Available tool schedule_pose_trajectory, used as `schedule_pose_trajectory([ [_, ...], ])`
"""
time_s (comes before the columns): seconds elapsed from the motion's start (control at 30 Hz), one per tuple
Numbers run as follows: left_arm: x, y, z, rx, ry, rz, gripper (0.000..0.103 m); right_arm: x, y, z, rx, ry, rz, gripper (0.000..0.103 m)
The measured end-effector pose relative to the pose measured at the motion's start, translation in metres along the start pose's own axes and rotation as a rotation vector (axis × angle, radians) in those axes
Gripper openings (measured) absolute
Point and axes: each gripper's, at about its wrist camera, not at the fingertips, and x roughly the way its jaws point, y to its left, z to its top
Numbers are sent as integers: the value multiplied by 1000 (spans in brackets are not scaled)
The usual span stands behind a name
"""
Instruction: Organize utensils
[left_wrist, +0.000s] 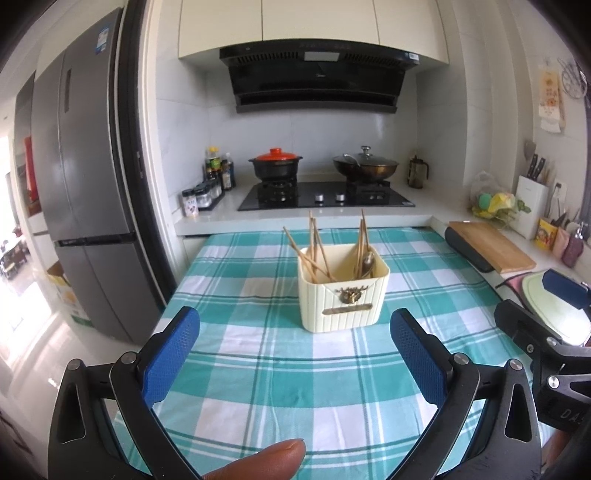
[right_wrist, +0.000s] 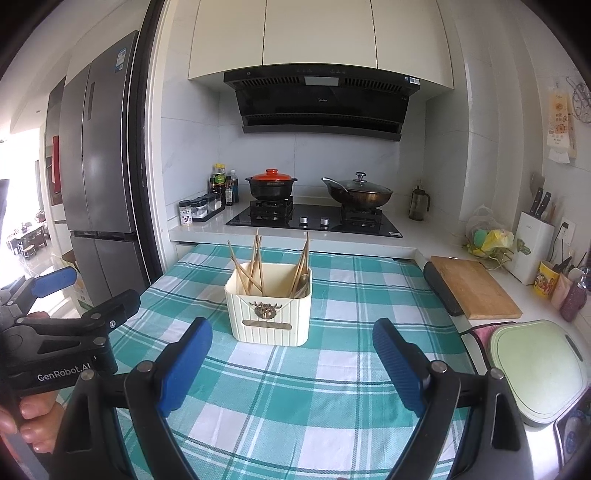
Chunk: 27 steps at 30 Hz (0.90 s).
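Both jaws are spread wide, nothing held: left gripper (left_wrist: 295, 354), right gripper (right_wrist: 291, 365). The utensil holder (left_wrist: 343, 291) with chopsticks (left_wrist: 314, 247) is set upright on the checked tablecloth (left_wrist: 266, 369), ahead of both.

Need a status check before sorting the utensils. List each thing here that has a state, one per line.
left gripper: open, empty
right gripper: open, empty
utensil holder: upright on the checked tablecloth
chopsticks: standing tilted in the holder
clay pot: lid on, on the stove
wok: lid on, on the stove
cutting board: lying flat on the counter
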Motion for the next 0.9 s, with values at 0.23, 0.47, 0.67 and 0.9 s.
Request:
schedule_pose_trajectory([
  [0.23,2,-4,-2,23,7,22,103,-1,0,-4,11,26,-13,91],
  [0.47,7,-9,-4,35,28,23,103,1,3,-6,0,36,-39,92],
  [0.67,11,-9,-5,31,40,22,103,2,4,-6,-11,42,-52,93],
  [0.9,12,-9,-6,34,44,21,103,-1,6,-5,-12,36,-56,103],
])
